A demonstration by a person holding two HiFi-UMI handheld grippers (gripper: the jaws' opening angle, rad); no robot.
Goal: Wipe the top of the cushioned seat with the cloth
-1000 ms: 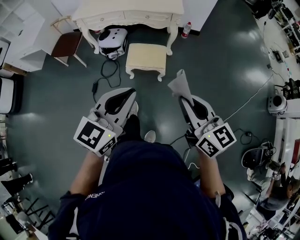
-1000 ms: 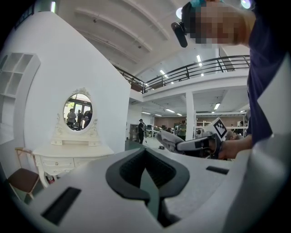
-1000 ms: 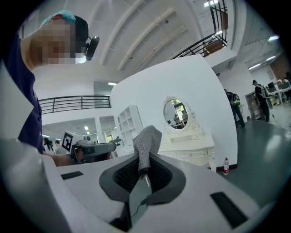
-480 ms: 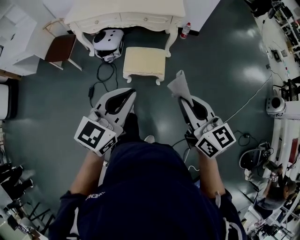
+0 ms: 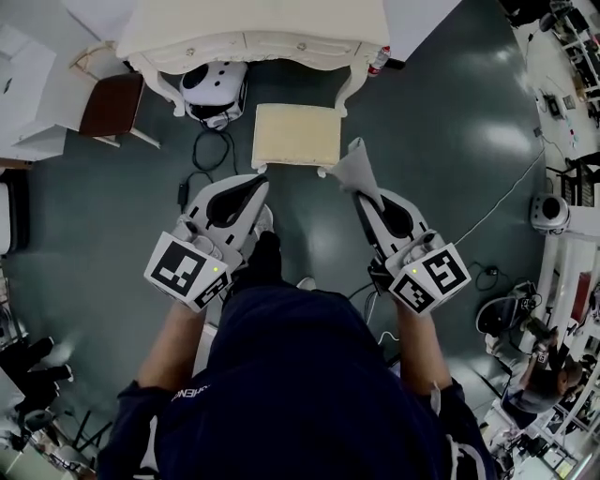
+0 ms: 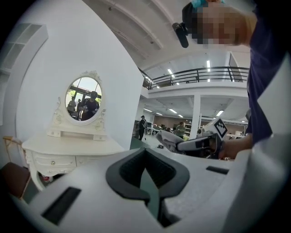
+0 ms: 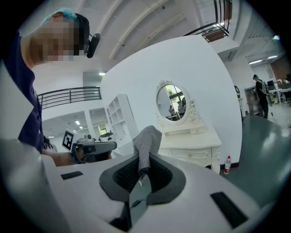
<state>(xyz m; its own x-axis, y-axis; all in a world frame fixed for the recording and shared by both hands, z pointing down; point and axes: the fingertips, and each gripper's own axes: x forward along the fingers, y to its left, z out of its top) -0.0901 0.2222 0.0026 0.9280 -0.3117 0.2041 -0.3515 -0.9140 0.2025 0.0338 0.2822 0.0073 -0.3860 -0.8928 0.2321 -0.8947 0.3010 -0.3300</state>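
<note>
- Grips the grey cloth (image 7: 146,141) in the right claw (image 5: 363,195), jaws clamped together on a lower fold, with most of the fabric standing loose above the tips.
- Carries nothing in the left claw (image 6: 146,173), jaws closed against each other.
- Places the cushioned seat (image 5: 296,136) on the floor ahead, just in front of the white dressing table (image 5: 253,28), not yet touched by cloth or claw.
- Could lose the cloth on the first drag: only a narrow pinch, and padded upholstery likely to tug at a knit.
- Might rub bare claw plastic over the cushion, should the loose fabric flop aside and not lie under the tips.
- Might push the seat away across the glossy floor (image 5: 441,178): probably little grip from slim curved legs on a slick surface. Worth steadying with the free left claw.
- Could catch a foot in the black cable (image 5: 200,155) lying looped just left of the seat.
- Reads as a coarse, waffle-like weave on the cloth, soft and floppy, drooping at its top.
- Shows a pale cream, squarish, flat-topped cushion on a white frame with small carved legs.
- Shows smooth, hard white shells on both claws, with dark ribbed pads inside the jaws.
- Pairs the painted, curvy-legged table with an oval mirror (image 6: 84,98) in an ornate frame.
</note>
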